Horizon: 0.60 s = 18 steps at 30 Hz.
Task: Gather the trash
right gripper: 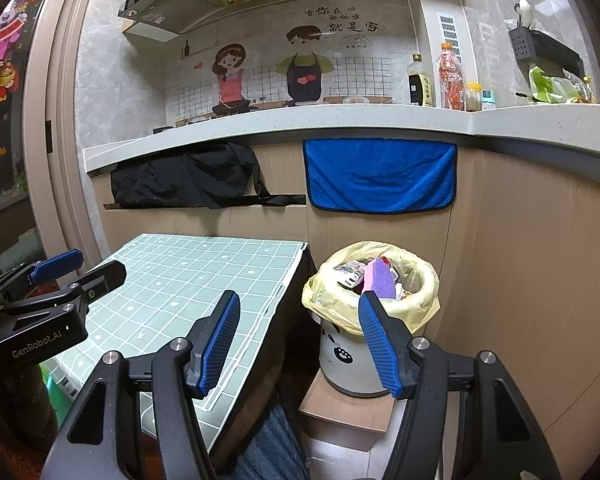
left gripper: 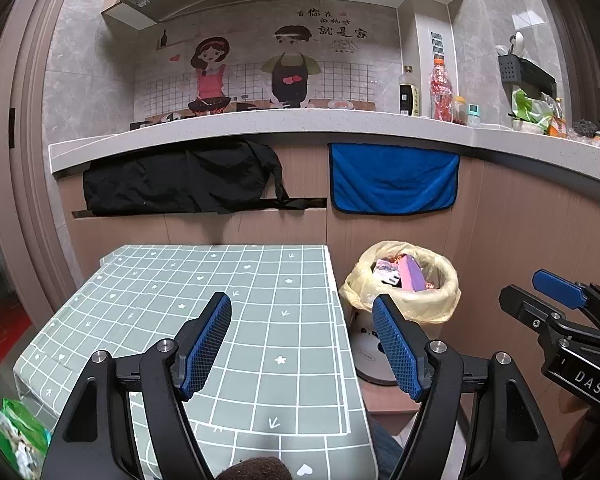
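Right wrist view: we held both the right gripper (right gripper: 300, 340) and the left gripper (left gripper: 302, 344) released and empty; the full trash bin (right gripper: 352, 360) sat at one o'clock, nearer the right.

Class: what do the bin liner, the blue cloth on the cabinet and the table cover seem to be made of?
Bin liner: thin yellowish plastic, translucent and crinkled.
Blue cloth: probably microfibre, matte and fuzzy, with a dark stitched edge.
Table cover: likely vinyl sheet, smooth, with a printed grid.

Each black claw (left gripper: 302, 340) has blue ribbed pads (right gripper: 220, 344) and silver screws.
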{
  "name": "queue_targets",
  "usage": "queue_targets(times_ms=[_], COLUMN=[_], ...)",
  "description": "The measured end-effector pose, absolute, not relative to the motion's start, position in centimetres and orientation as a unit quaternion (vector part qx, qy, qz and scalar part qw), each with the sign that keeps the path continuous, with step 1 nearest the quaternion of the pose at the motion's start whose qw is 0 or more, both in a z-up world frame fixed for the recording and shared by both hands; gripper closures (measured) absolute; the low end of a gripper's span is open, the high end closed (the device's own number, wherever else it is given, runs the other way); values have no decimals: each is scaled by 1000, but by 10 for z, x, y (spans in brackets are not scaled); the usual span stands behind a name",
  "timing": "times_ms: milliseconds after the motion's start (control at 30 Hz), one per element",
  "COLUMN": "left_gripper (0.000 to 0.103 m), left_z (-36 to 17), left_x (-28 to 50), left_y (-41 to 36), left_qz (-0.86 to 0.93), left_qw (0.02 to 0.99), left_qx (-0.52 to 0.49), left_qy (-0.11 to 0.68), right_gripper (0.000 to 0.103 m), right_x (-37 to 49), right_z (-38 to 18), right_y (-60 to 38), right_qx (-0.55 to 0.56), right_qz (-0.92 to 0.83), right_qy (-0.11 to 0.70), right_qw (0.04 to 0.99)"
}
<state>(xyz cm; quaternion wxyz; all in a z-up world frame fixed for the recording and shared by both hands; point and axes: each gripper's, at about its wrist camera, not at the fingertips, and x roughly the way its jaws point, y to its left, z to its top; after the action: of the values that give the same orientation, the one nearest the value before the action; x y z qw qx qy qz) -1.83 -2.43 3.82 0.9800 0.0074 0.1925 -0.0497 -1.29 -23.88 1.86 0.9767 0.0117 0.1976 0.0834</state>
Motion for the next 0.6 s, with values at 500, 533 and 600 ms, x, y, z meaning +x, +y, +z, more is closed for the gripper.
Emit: queue_targets(times_ms=[500, 533, 600], left_gripper=[30, 30, 30], left_z=[36, 36, 35], left_x=[-17, -17, -17], left_y=[-24, -24, -25], left_qz=[-52, -52, -52], left_qw=[979, 979, 979], left_qx=[7, 7, 7], left_qy=[195, 196, 196], right_gripper=[44, 44, 44], right_x=[-11, -11, -12], right_z=[18, 18, 18], right_y=[-240, -241, -240], right_qx=[12, 13, 12], right_qz=[85, 86, 85], right_qy=[198, 199, 198], right_qw=[976, 976, 976])
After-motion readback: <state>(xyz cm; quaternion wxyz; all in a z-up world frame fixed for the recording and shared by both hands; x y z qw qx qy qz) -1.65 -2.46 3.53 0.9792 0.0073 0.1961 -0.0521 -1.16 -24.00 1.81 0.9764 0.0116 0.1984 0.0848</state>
